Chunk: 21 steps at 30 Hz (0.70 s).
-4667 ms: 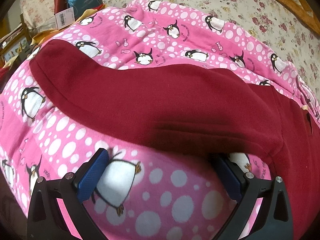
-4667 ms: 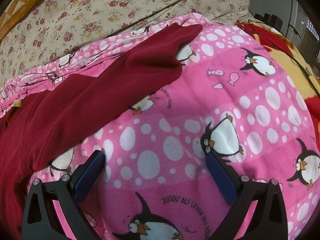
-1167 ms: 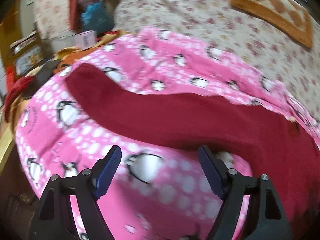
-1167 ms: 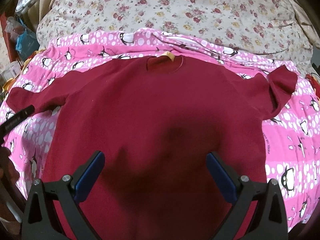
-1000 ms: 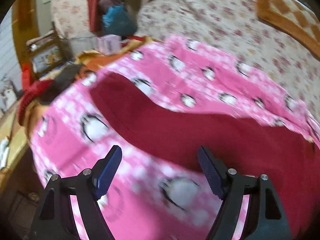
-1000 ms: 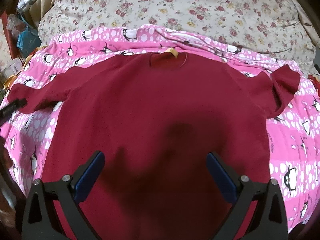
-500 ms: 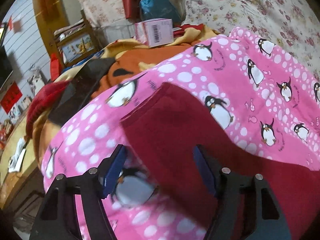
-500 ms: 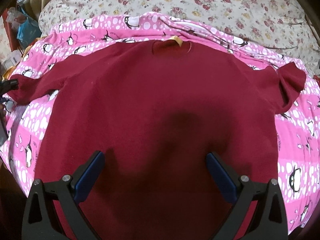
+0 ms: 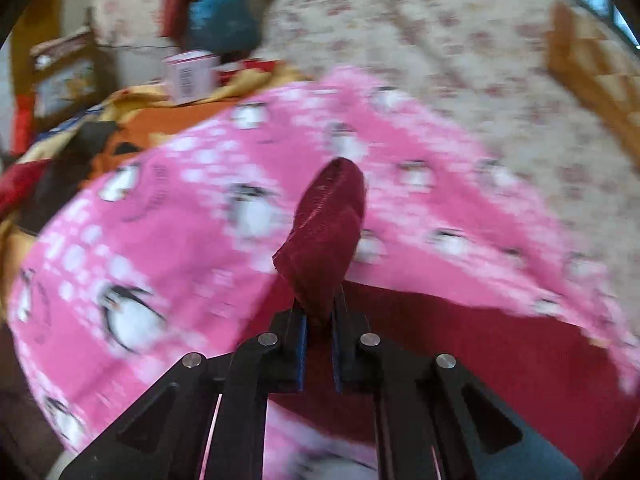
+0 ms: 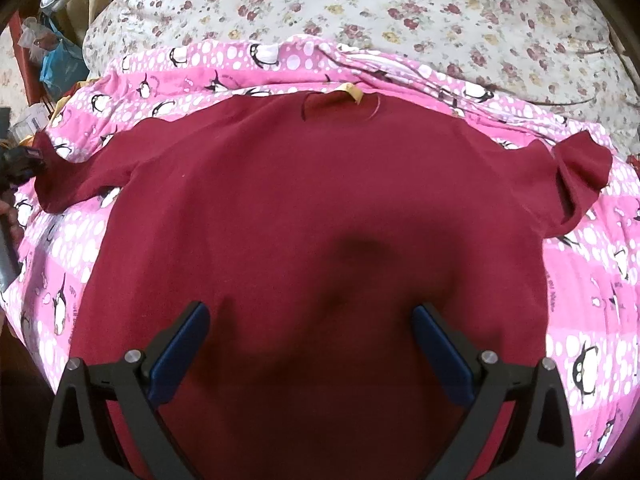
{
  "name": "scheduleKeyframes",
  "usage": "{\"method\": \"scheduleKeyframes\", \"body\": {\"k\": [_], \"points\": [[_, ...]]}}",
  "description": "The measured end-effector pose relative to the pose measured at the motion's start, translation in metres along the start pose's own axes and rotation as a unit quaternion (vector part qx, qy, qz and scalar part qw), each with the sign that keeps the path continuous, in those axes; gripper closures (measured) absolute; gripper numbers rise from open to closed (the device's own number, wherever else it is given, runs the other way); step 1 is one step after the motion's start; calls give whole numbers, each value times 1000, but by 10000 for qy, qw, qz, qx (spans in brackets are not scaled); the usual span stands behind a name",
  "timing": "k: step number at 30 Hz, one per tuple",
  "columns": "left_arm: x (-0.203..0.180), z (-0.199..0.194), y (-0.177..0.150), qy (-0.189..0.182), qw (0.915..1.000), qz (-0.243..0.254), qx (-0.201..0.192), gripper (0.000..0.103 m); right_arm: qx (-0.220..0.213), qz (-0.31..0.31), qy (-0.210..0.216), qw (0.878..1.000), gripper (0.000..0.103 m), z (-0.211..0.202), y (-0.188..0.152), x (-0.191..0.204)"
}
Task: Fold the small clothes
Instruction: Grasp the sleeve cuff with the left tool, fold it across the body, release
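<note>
In the left wrist view we see our left gripper (image 9: 319, 322) closed on the end of one sleeve (image 9: 326, 236) of the dark red shirt (image 9: 460, 344). The two blue-padded fingers (image 9: 301, 346) stand almost together, with the cloth pinched between them, and the sleeve end sticks up past the tips, bunched and folded over itself. Behind it lies the pink penguin blanket (image 9: 192, 216), and the rest of the shirt spreads off to the right on that blanket. Farther back there is a flowered bedspread (image 9: 460, 60), and to the left a pile of orange and yellow cloth (image 9: 160, 116) with a small pink box (image 9: 188, 76) on it. This whole view is blurred, so we cannot read finer detail

In the right wrist view our right gripper (image 10: 310, 344) is wide open and holds nothing; its blue pads (image 10: 178, 354) stand well apart above the lower part of the shirt (image 10: 320, 200). The shirt lies flat on the pink penguin blanket (image 10: 588, 276), neck hole away from us, with a yellow tag (image 10: 352, 92) at the collar. The far-right sleeve (image 10: 580, 176) is folded back on itself. At the left edge the other sleeve (image 10: 80, 178) stretches out to the left gripper (image 10: 18, 164), seen only as a dark shape at its end. A shadow falls across the middle of the shirt. The flowered bedspread (image 10: 400, 4) fills the top of the view
</note>
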<state>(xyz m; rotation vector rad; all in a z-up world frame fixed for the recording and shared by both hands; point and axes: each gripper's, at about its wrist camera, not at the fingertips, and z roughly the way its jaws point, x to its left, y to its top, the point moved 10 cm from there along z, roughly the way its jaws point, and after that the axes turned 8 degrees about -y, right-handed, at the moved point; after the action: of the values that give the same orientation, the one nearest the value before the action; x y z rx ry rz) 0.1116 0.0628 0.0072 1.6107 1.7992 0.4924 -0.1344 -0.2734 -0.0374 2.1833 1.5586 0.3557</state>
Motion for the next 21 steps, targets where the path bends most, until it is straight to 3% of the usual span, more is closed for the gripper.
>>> {"method": "scheduleKeyframes", "body": {"k": [4, 9, 12, 21], "points": [[-79, -16, -16, -849, 9959, 284, 106, 103, -19, 180, 12, 9998, 0, -3, 2, -13], [-185, -28, -49, -1655, 9815, 851, 444, 103, -146, 349, -40, 9993, 0, -14, 5, -39], [-237, -31, -71, -1952, 9731, 1068, 600, 103, -188, 456, -91, 9987, 0, -19, 5, -58], [-360, -29, -119, -2339, 9539, 1646, 908, 103, -174, 806, -150, 9965, 0, -21, -3, -116]]}}
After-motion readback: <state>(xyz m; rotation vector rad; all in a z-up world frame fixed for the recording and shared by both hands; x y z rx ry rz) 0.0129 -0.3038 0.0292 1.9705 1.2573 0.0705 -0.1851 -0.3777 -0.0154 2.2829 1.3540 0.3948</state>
